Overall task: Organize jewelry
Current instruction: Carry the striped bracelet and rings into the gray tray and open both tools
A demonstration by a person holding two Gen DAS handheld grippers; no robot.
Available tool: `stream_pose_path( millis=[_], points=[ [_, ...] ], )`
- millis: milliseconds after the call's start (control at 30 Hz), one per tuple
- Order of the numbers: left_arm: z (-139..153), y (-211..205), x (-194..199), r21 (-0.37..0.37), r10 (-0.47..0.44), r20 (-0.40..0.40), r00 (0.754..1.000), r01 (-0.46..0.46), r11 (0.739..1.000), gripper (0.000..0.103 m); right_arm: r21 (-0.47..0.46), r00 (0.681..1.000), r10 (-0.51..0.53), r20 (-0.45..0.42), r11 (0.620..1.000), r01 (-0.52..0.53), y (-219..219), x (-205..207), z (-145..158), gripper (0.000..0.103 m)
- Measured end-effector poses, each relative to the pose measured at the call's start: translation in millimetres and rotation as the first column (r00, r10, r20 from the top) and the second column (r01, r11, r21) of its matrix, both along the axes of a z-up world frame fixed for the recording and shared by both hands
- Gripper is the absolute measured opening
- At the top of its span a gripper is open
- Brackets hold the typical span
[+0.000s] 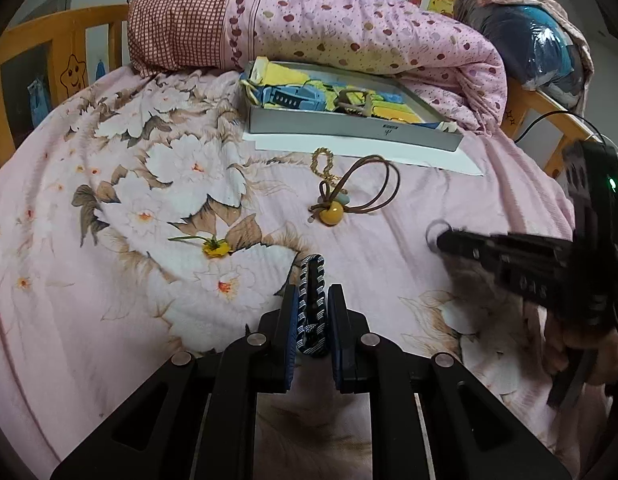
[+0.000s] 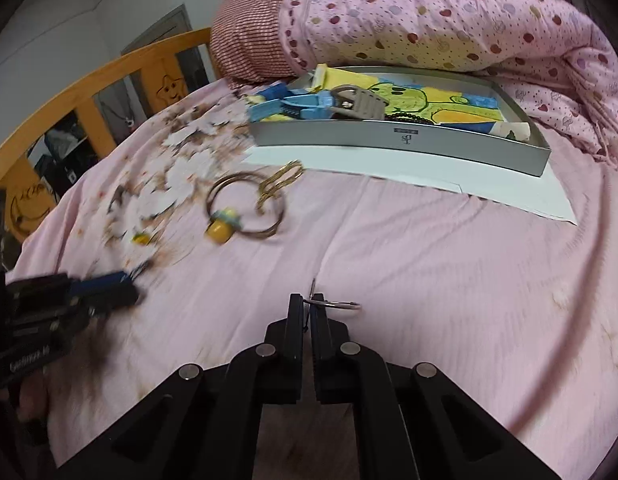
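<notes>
The left tool (image 1: 313, 300) pinches a blue woven bracelet (image 1: 312, 304) upright between its fingers, just above the bed (image 1: 109, 280). The right tool (image 2: 308, 304) is pressed together on a metal ring (image 2: 337, 305). Ahead of both lie a brown cord necklace (image 1: 361, 192) and a gold chain (image 1: 323, 162), with the gray box (image 1: 349, 128) beyond.
</notes>
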State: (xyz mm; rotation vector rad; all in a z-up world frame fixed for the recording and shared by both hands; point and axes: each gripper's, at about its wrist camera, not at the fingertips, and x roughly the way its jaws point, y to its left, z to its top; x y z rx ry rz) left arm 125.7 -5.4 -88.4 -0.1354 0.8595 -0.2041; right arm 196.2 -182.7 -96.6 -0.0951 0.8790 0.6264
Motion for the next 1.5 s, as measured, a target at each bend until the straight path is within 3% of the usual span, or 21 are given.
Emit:
stream_pose_path(
  millis=[167, 467, 767, 1133, 1300, 1500],
  points=[
    [11, 5, -7, -0.03, 0.015, 0.023, 1.0, -0.014, 0.999, 0.011, -0.035, 1.0, 0.018, 0.014, 0.999, -0.017, 2, -26, 9, 0.004],
    [37, -3, -34, -0.038, -0.053, 0.1, 0.994, 0.057, 0.998, 0.011, -0.05, 0.998, 0.019, 0.052, 0.999, -0.016, 10, -60, 37, 0.004],
    [79, 1, -26, -0.069, -0.063, 0.184, 0.981, 0.077, 0.995, 0.011, -0.052, 0.987, 0.033, 0.156, 0.998, -0.025, 27, -68, 104, 0.004],
    [130, 21, 30, -0.055, -0.01, 0.253, 0.967, 0.025, 0.998, 0.011, 0.062, 0.971, -0.061, 0.232, 0.997, 0.048, 28, -13, 186, 0.004],
    [141, 11, 72, -0.026, -0.051, 0.263, 0.963, 0.06, 0.998, 0.011, 0.072, 0.969, -0.095, 0.228, 0.994, 0.081, 17, 23, 204, 0.004],
    [140, -5, 128, -0.032, -0.1, 0.271, 0.957, 0.113, 0.993, 0.011, 0.01, 0.968, -0.074, 0.239, 0.997, 0.074, 11, 82, 216, 0.004]
  ],
)
